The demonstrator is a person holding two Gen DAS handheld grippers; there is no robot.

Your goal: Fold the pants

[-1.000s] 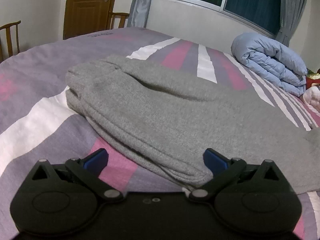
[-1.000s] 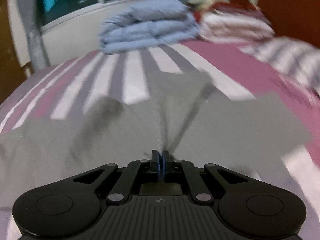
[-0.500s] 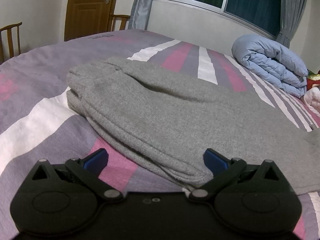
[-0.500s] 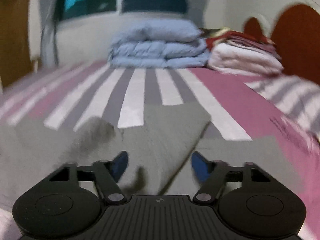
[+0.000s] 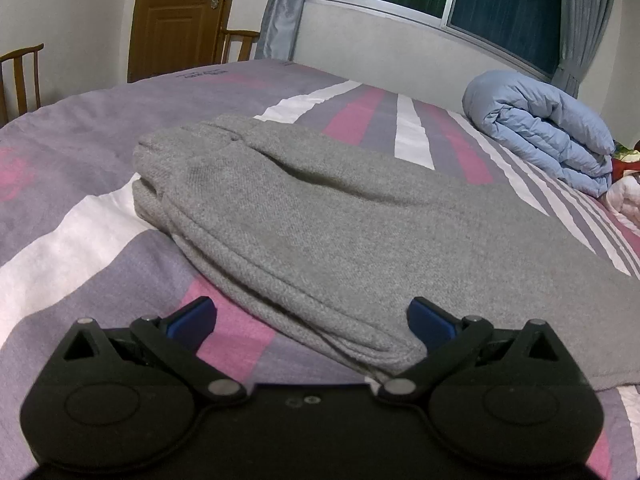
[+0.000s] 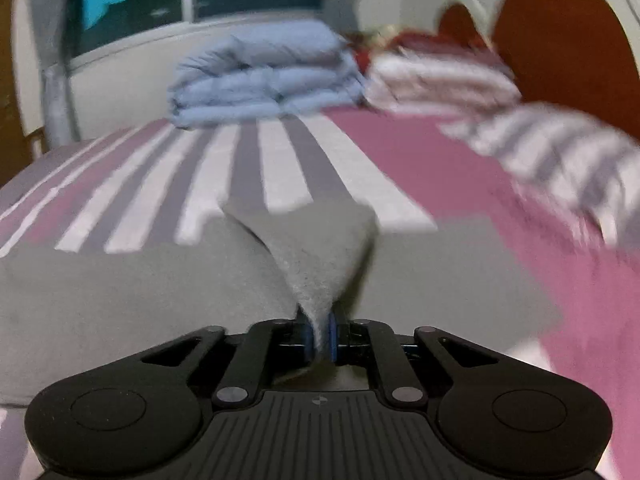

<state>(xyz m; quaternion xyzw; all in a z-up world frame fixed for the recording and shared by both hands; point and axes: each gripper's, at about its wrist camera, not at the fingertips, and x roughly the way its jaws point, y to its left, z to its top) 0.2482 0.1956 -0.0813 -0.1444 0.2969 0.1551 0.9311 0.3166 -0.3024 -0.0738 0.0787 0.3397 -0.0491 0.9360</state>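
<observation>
One pair of grey pants (image 5: 360, 236) lies folded lengthwise across the striped bed (image 5: 80, 160), the left gripper (image 5: 311, 322) spread wide at its near edge, the right gripper (image 6: 319, 336) pinching a raised fold of it.

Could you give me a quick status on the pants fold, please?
Left gripper open, straddling the pants edge. Right gripper shut on a pinch of pants, lifted off the bed. Nothing in the way.

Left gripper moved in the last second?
No. Left gripper sits open at the same folded edge of the gray pants, same framing against the door.
</observation>
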